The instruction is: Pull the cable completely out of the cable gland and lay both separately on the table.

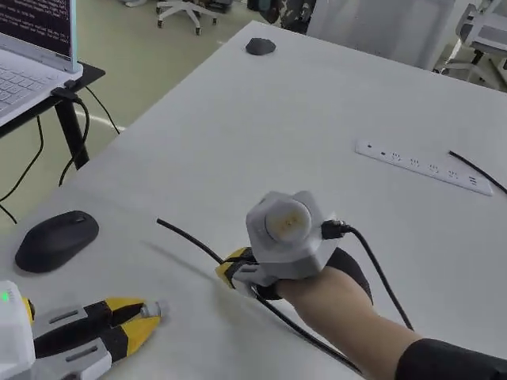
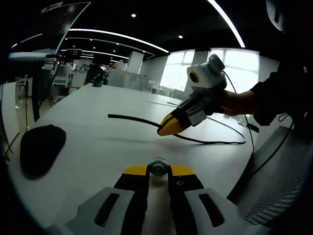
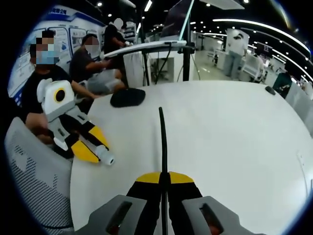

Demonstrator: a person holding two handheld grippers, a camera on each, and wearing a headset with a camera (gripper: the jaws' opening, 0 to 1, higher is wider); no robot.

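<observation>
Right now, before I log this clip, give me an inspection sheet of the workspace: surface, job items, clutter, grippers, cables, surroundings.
Surface: white table, no spills or marks seen.
Job's things: black cable and cable gland are apart, and the cable's free end is bare; both are held in the grippers.
Clutter: computer mouse, power strip, small dark object near the far edge.
Grippers: left gripper shut on the cable gland; right gripper shut on the black cable.
Cables: second dark cable beside the power strip.
Surroundings: laptop on a stand beside the table; office chair beyond.
</observation>
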